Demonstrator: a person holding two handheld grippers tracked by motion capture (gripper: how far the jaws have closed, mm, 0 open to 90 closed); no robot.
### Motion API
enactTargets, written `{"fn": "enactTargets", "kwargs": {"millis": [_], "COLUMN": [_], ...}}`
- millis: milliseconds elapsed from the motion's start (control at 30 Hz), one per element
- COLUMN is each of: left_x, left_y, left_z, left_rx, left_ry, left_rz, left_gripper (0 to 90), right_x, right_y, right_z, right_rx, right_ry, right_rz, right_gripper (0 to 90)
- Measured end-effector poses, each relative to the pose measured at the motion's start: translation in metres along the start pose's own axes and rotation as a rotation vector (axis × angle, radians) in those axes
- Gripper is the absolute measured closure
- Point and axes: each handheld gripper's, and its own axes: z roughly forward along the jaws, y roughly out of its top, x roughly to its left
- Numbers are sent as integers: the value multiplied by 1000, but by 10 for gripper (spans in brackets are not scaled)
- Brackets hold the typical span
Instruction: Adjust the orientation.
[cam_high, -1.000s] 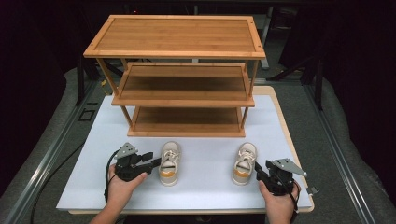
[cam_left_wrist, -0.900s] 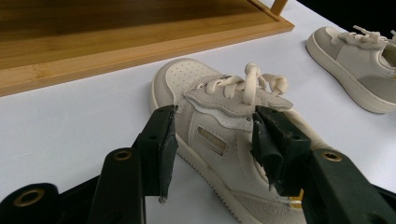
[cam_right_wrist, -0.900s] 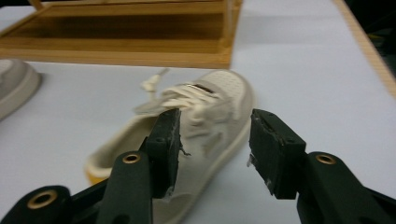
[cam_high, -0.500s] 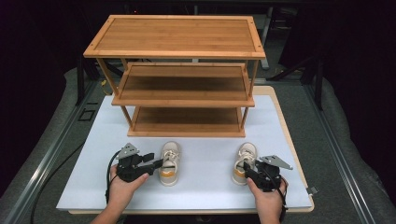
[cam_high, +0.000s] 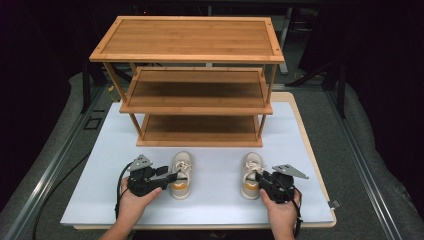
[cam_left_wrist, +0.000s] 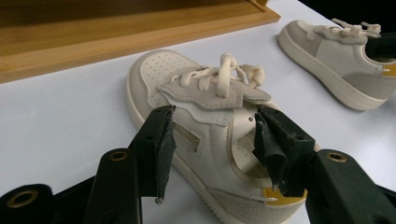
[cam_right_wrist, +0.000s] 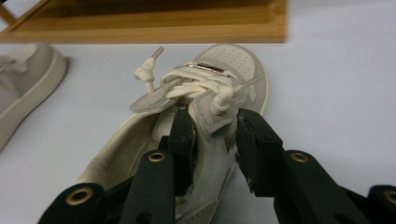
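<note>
Two small cream sneakers stand side by side on the white mat, toes toward the rack. My left gripper (cam_high: 172, 176) (cam_left_wrist: 212, 140) reaches in from the left and straddles the left shoe (cam_high: 181, 175) (cam_left_wrist: 205, 88) at midfoot, with a pad pressed on each side. My right gripper (cam_high: 259, 179) (cam_right_wrist: 212, 140) has one jaw inside the right shoe (cam_high: 250, 175) (cam_right_wrist: 233, 65) and the other outside its side wall. Its jaws have just been closing and now pinch that wall beside the tongue.
A three-tier bamboo rack (cam_high: 192, 90) with bare shelves stands just behind the shoes on the white mat (cam_high: 100, 165). The mat lies on a wooden table (cam_high: 320, 170); grey padding and dark floor surround it. A cable (cam_high: 119, 192) trails from the left gripper.
My right gripper has moved left onto the right shoe, and its jaws have narrowed around the side wall. My left gripper has stayed on the left shoe.
</note>
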Motion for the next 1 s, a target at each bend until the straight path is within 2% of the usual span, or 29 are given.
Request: {"fn": "enactTargets", "kwargs": {"millis": [167,233,333,367,433,500,533,567,633,733,833,867,900,1000], "left_x": [-1,-1,0,0,0,-2,-3,-3,-4,-4,-6,-7,-8,-9], "left_y": [-1,-1,-1,0,0,0,0,1,2,1,2,1,2,2], "left_z": [5,8,8,8,9,11,13,14,16,17,19,19,19,20], "left_rx": [19,27,31,28,29,29,26,30,32,23,23,22,24,26], "left_ry": [1,9,23,23,13,6,8,10,13,7,9,8,15,8], "left_rz": [-12,-15,-18,-27,-34,-33,-30,-22,-9,-23,-30,-31,-20,-28], "left_gripper": [483,504,563,578,605,608,609,611,614,616,616,618,619,624], "right_x": [28,35,48,54,63,73,77,81,88,96,100,103,105,108], "right_y": [2,4,7,7,7,8,8,9,9,9,9,9,8,9], "right_z": [13,17,26,30,35,40,42,45,49,53,56,56,56,54], "right_rx": [25,30,31,27,32,29,32,29,25,18,19,17,16,32], "right_ry": [51,55,100,102,130,133,159,149,160,144,178,166,159,161], "right_rz": [-76,-79,-75,-74,-95,-112,-117,-117,-116,-135,-127,-124,-131,-161], "right_gripper": [684,684,684,684,683,682,681,680,679,679,678,677,676,671]}}
